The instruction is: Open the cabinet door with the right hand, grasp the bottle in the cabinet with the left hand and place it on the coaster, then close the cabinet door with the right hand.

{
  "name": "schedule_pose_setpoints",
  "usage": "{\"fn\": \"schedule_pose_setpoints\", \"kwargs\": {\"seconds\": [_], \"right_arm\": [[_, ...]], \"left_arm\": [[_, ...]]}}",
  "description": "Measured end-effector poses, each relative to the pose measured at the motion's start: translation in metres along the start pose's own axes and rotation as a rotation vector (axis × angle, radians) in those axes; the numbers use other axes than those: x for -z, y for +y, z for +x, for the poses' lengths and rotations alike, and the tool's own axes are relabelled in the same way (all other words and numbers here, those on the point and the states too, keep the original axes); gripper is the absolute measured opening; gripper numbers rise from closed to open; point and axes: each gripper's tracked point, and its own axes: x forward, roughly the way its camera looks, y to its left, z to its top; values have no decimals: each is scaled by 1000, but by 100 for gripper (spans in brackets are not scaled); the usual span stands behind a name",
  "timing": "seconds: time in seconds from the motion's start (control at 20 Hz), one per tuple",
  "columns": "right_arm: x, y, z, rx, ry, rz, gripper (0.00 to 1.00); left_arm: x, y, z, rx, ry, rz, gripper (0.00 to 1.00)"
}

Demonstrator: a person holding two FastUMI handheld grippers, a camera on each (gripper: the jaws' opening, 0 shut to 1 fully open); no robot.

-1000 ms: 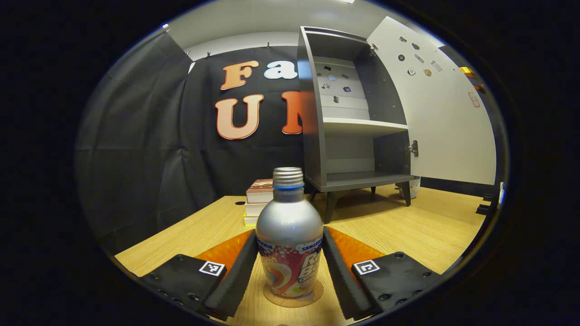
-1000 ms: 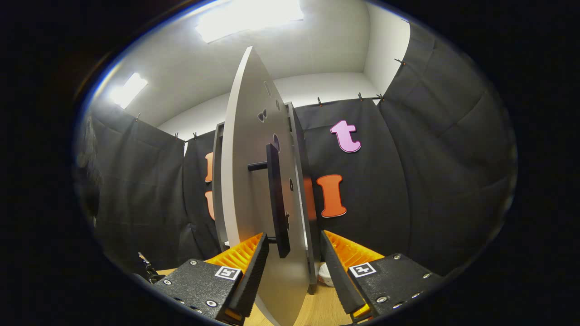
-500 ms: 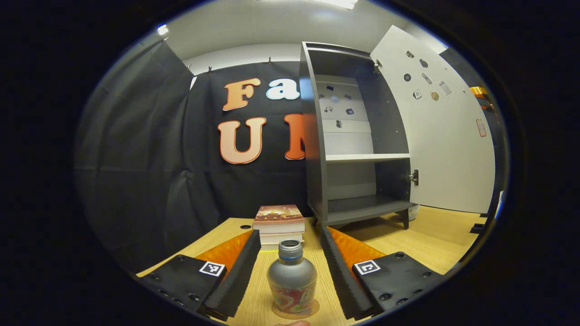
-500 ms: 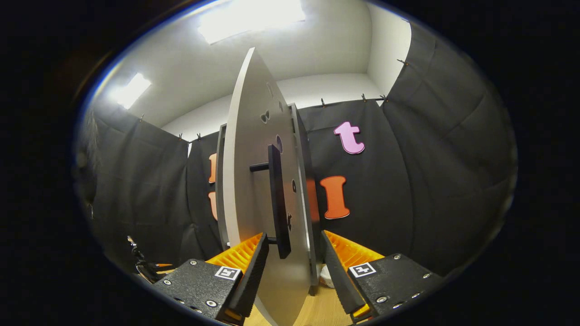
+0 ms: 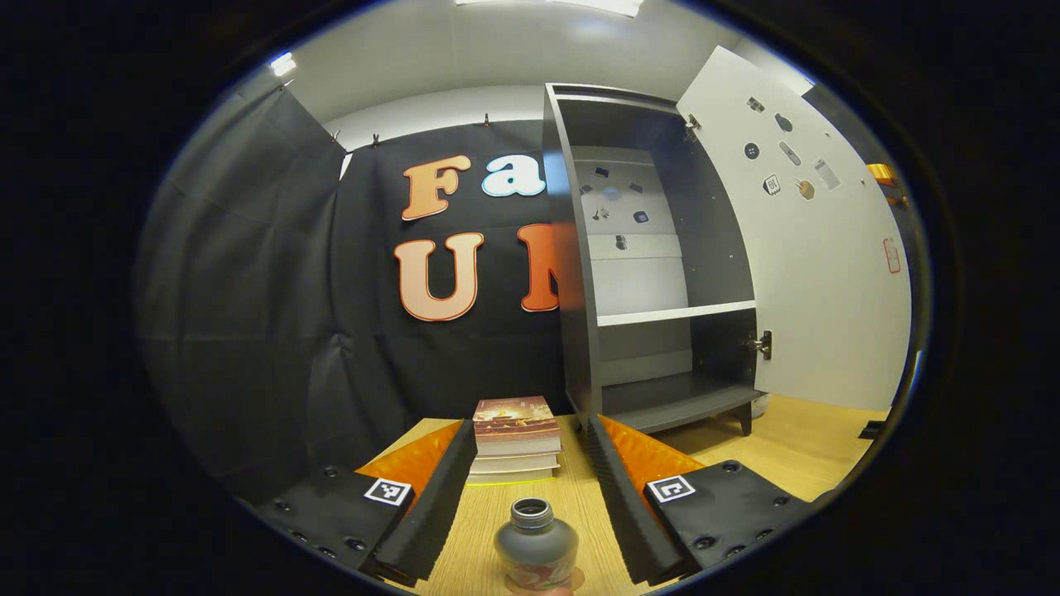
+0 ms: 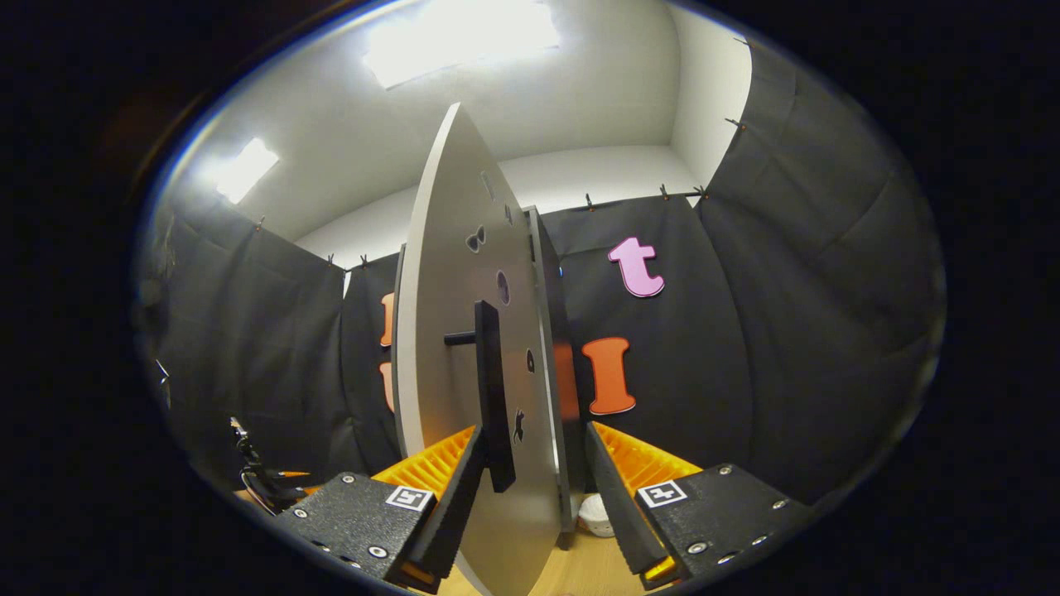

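The silver bottle [image 5: 536, 546] with a printed label stands upright on the table, on a round coaster [image 5: 576, 578] that the view's lower edge mostly cuts off. My left gripper [image 5: 528, 430] is open, drawn back and above the bottle, touching nothing. The dark cabinet [image 5: 654, 248] stands behind with its white door [image 5: 820, 273] swung wide to the right. In the right gripper view the door [image 6: 464, 331] is seen edge-on. Its black bar handle [image 6: 489, 389] hangs between the fingers of my open right gripper [image 6: 534, 434], close to the left finger.
A stack of books [image 5: 515, 439] lies on the wooden table [image 5: 795, 447] just left of the cabinet's foot, beyond the bottle. The cabinet's shelves hold nothing. A small white object [image 6: 594, 513] sits on the table beside the cabinet's leg.
My left gripper has pulled back and up from the bottle, which stays standing on the coaster. In the right gripper view the door and handle have shifted slightly left and lower.
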Motion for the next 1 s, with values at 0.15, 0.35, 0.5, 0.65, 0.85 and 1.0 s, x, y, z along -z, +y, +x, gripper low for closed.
{"fn": "schedule_pose_setpoints", "kwargs": {"seconds": [0.15, 0.35, 0.5, 0.65, 0.85, 1.0], "right_arm": [[0, 7, -8, -30, 29, 12, 80], [-24, 1, -18, -16, -18, -54, 75], [-21, -4, -9, 22, 1, -114, 75], [-16, 2, 0, 15, 35, -132, 75], [-29, 3, 1, 51, -2, -183, 76], [-34, 5, -2, 53, -9, -181, 77]], "left_arm": [[-14, 8, 6, -12, -24, 1, 88], [-25, 17, 14, -19, -26, 0, 88], [-36, 27, 18, -39, -46, 23, 88], [-40, 31, 17, -39, -52, 32, 88], [-43, 40, 17, -50, -59, 29, 88], [-41, 47, 21, -51, -51, 18, 88]]}}
